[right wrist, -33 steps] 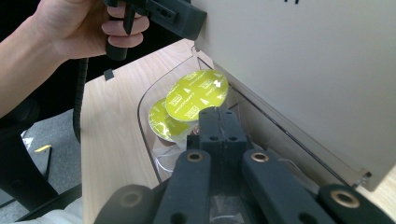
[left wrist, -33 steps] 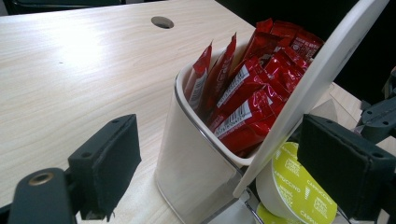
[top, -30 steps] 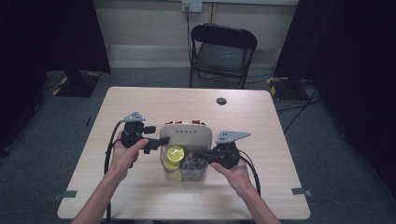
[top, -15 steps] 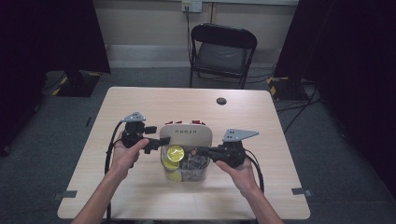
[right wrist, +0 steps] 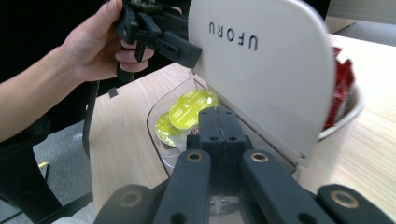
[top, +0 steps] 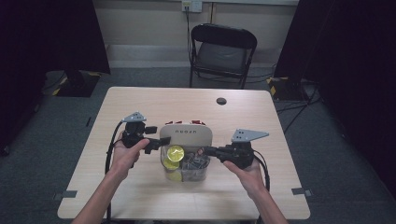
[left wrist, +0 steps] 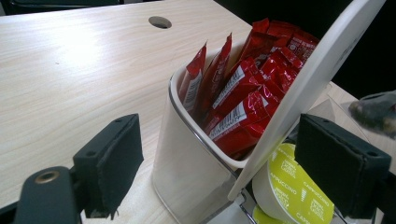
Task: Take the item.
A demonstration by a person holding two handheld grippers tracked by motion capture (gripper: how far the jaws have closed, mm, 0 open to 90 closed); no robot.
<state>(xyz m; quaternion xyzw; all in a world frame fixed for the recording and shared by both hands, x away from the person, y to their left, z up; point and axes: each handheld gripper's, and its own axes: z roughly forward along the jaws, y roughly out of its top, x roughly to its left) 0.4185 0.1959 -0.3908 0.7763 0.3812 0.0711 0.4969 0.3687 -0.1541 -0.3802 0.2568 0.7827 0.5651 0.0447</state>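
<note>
A clear two-part container [top: 201, 173] stands mid-table with its white lid [top: 187, 135] tipped up. Red sachets [left wrist: 243, 93] fill the back part. Yellow-green capsules [right wrist: 191, 107] and dark items lie in the front part. My left gripper [left wrist: 229, 154] is open at the container's left side, jaws wide, the raised lid [left wrist: 317, 70] running between them and leaning by the right pad. My right gripper [right wrist: 218, 123] is shut, its tips just above the front part on the right [top: 205, 150]. A small brownish bit shows at those tips; whether it is gripped I cannot tell.
A round cable hole [top: 221, 101] sits in the table top behind the container. A black folding chair [top: 222, 51] stands beyond the far edge. Bare wood lies to both sides of the container and in front of it.
My right gripper has drawn back to the right and slightly up from the front compartment. The left gripper and the raised lid have stayed put.
</note>
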